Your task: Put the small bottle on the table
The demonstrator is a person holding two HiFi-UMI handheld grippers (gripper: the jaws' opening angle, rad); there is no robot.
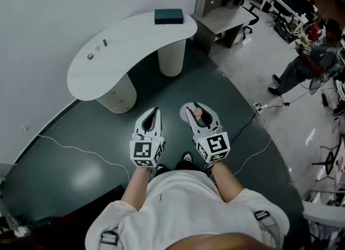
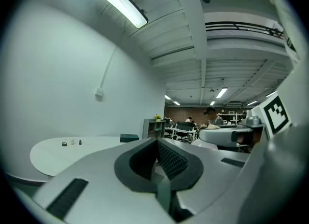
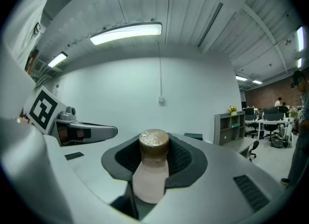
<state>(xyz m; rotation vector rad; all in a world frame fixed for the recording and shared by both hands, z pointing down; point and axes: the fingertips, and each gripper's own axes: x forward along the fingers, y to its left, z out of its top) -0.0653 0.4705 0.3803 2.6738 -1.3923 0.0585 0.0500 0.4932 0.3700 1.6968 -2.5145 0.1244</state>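
The small bottle (image 1: 198, 113), pale pink with a brown foil-topped cap, stands between the pads of my right gripper (image 1: 197, 109), which is shut on it. In the right gripper view the bottle (image 3: 152, 170) fills the middle of the jaws, cap pointing away from me. My left gripper (image 1: 155, 111) hangs beside it at the same height, shut with nothing in it; its dark pads (image 2: 169, 160) meet at the tip. The curved white table (image 1: 135, 39) lies ahead and to the left, some way beyond both grippers.
A teal box (image 1: 168, 15) lies on the table's far right end, and small items (image 1: 90, 56) sit near its left end. A grey shelf unit with a desk (image 1: 223, 6) stands at the back right. White cables (image 1: 81, 152) cross the dark floor. A seated person (image 1: 307, 63) is far right.
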